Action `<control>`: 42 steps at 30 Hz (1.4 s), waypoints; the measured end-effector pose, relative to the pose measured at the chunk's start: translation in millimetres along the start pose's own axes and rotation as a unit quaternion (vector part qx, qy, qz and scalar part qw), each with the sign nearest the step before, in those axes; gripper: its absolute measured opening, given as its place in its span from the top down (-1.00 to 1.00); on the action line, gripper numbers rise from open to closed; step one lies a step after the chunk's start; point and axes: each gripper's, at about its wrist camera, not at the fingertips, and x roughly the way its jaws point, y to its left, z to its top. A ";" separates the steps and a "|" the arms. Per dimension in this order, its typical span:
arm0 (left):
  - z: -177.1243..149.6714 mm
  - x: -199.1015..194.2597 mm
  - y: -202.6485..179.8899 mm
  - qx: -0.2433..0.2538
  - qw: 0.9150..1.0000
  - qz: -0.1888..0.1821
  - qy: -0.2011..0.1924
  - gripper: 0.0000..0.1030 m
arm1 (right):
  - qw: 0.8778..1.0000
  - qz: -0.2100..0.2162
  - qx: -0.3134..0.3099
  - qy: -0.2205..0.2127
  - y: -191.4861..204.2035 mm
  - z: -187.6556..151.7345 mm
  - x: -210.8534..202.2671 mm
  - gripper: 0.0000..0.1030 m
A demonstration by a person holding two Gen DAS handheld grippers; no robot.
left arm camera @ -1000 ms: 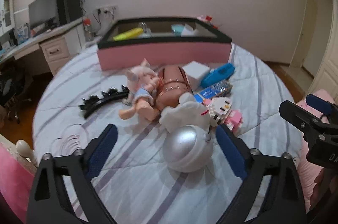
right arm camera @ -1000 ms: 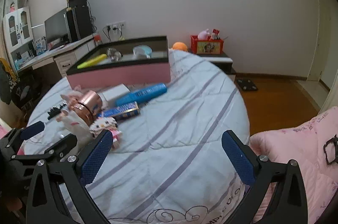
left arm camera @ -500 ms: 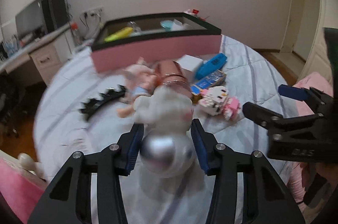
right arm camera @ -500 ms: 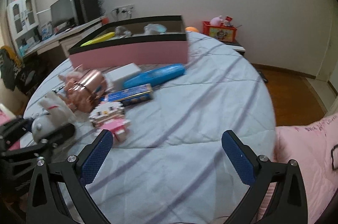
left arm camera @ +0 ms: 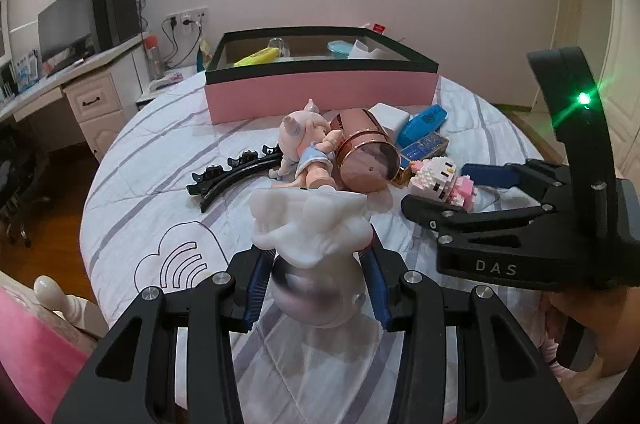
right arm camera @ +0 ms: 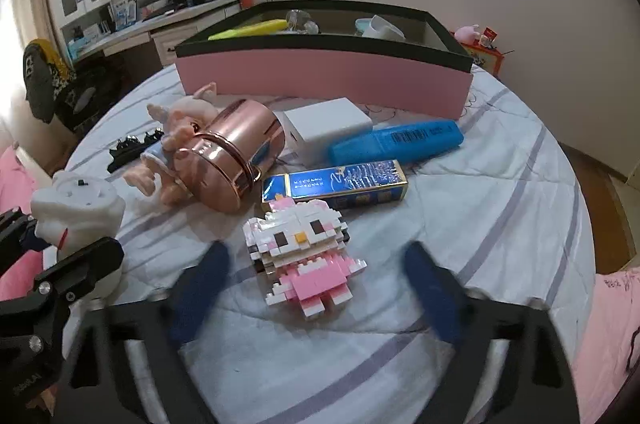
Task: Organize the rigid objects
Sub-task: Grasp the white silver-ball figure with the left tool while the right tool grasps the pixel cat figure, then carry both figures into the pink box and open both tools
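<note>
My left gripper (left arm camera: 316, 288) is shut on a white-and-silver toy (left arm camera: 310, 224) and holds it above the bed; the toy also shows at the left of the right wrist view (right arm camera: 76, 208). My right gripper (right arm camera: 316, 280) is open, its blue pads either side of a pink-and-white brick cat figure (right arm camera: 304, 248). Behind the figure lie a blue-and-gold box (right arm camera: 336, 184), a rose-gold tin (right arm camera: 232, 160), a pink pig doll (right arm camera: 176, 128), a white box (right arm camera: 328, 124) and a blue marker (right arm camera: 396, 140). A pink storage box (right arm camera: 320, 72) stands at the back.
A black hair clip (left arm camera: 236, 172) lies left of the doll. The pink box holds a yellow marker (right arm camera: 252, 28), a glass item and a white cup (right arm camera: 380, 28). A desk with a monitor (left arm camera: 64, 24) is at left. A pink quilt (right arm camera: 612, 328) is at right.
My left gripper closed on the white-and-silver toy and lifted it. My right gripper moved forward and down to straddle the brick cat figure.
</note>
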 end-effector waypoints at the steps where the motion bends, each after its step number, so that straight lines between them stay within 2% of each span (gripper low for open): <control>1: -0.2 0.6 0.2 0.000 1.000 0.000 0.000 0.16 | 1.000 0.003 -0.004 -0.001 0.4 -0.3 -1.4 -0.29; 3: 1.2 2.4 -1.2 0.002 1.000 0.001 -0.002 0.16 | 1.000 0.009 -0.003 -0.005 -1.2 -1.4 -4.6 -0.04; 4: 1.6 1.9 -2.1 0.003 1.000 0.003 -0.003 0.16 | 1.000 0.011 0.000 -0.008 -2.2 -1.6 -6.7 -0.01; 16: 14.7 -16.3 -17.4 0.016 1.000 -0.002 -0.026 0.16 | 0.998 0.033 0.020 -0.059 -10.7 3.3 -47.0 -0.01; 22: 42.0 -29.4 -25.9 0.028 0.998 -0.008 -0.057 0.16 | 0.996 0.035 0.014 -0.086 -13.8 23.0 -62.7 -0.01; 27: 84.6 -28.1 -24.0 0.035 0.996 -0.010 -0.084 0.16 | 0.994 0.030 0.007 -0.100 -20.7 49.1 -63.9 -0.01; 30: 109.1 -19.8 -19.6 0.040 0.995 -0.011 -0.089 0.16 | 0.994 0.017 -0.002 -0.108 -28.2 72.1 -59.2 -0.01; 35: 157.1 17.6 -13.4 0.050 0.995 -0.007 -0.084 0.16 | 0.994 0.012 -0.014 -0.106 -44.7 121.6 -35.2 0.15; 38: 180.6 54.4 -9.6 0.044 0.997 -0.017 -0.062 0.16 | 0.996 0.001 -0.027 -0.090 -48.1 145.9 -10.8 0.24; 39: 186.8 71.5 -7.4 0.042 0.998 -0.020 -0.046 0.16 | 0.997 0.005 -0.032 -0.072 -50.0 153.0 4.6 0.24; 42: 190.7 97.5 -1.3 0.033 0.999 -0.012 -0.025 0.16 | 0.998 -0.005 -0.030 -0.059 -56.2 156.2 24.2 0.26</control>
